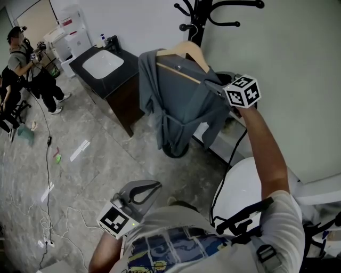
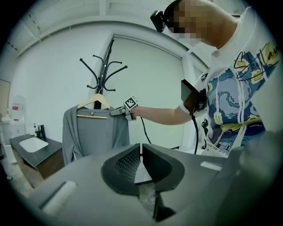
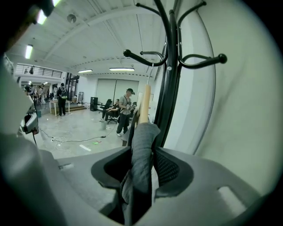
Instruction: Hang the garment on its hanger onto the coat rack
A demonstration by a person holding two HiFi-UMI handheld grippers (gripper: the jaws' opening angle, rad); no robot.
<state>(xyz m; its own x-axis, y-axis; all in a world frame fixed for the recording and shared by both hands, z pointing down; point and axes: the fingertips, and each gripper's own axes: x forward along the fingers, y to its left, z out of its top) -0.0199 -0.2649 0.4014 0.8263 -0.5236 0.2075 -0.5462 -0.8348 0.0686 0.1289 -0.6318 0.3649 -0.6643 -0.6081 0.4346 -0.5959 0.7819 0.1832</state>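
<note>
Two R-gripper (image 3: 141,150) jaws astride garment (image 3: 140,173)

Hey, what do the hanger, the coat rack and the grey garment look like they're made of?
Hanger: looks like light wood, with smooth pale tan arms and a matching crossbar.
Coat rack: probably metal painted black, with a slight sheen; its arms are thin and curved and end in ball tips.
Garment: soft grey fabric, perhaps a knit or jersey, and matte; it drapes in loose folds.
</note>
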